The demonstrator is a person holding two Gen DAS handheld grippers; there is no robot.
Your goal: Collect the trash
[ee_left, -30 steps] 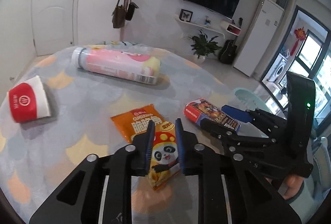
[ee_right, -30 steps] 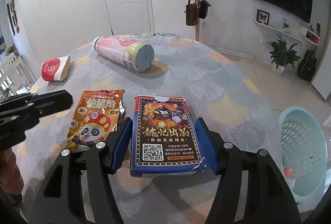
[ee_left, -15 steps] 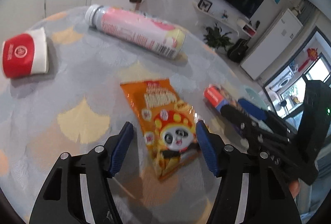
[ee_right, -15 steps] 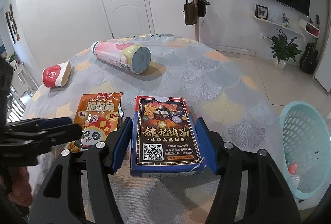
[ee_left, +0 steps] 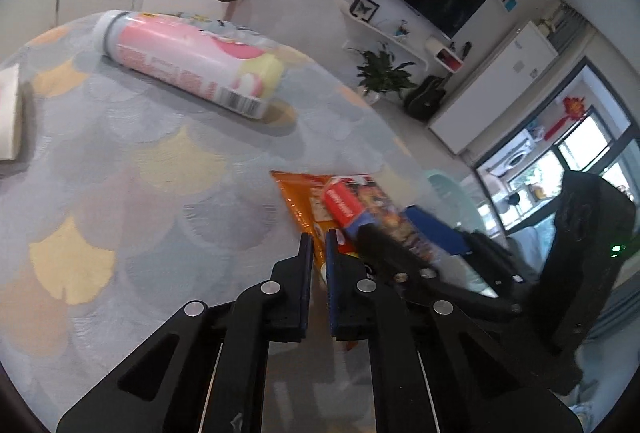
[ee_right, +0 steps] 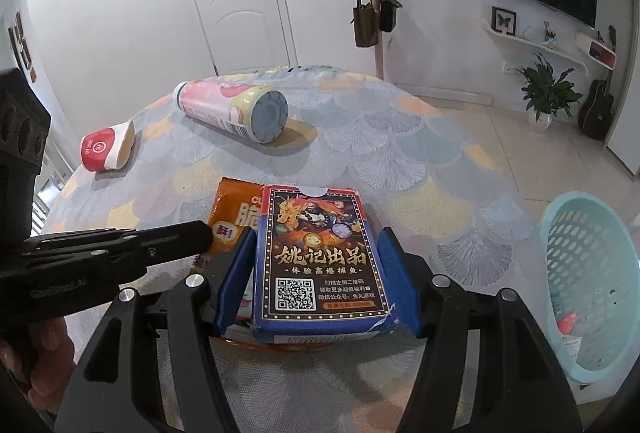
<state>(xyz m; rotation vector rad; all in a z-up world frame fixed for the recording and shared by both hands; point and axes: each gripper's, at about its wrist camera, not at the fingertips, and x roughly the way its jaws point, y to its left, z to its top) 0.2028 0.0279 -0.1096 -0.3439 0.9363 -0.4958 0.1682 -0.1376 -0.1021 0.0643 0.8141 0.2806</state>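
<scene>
L gripper (ee_left: 316, 247): jaws pinched onto edge of orange foil snack packet (ee_left: 298, 195) on round scallop-patterned table (ee_left: 160, 193) | R gripper (ee_right: 318, 275): blue pads (ee_right: 236, 273) clamp sides of blue cardboard card box (ee_right: 320, 261), overlapping packet | turquoise plastic basket (ee_right: 592, 273) beside table, right.
</scene>
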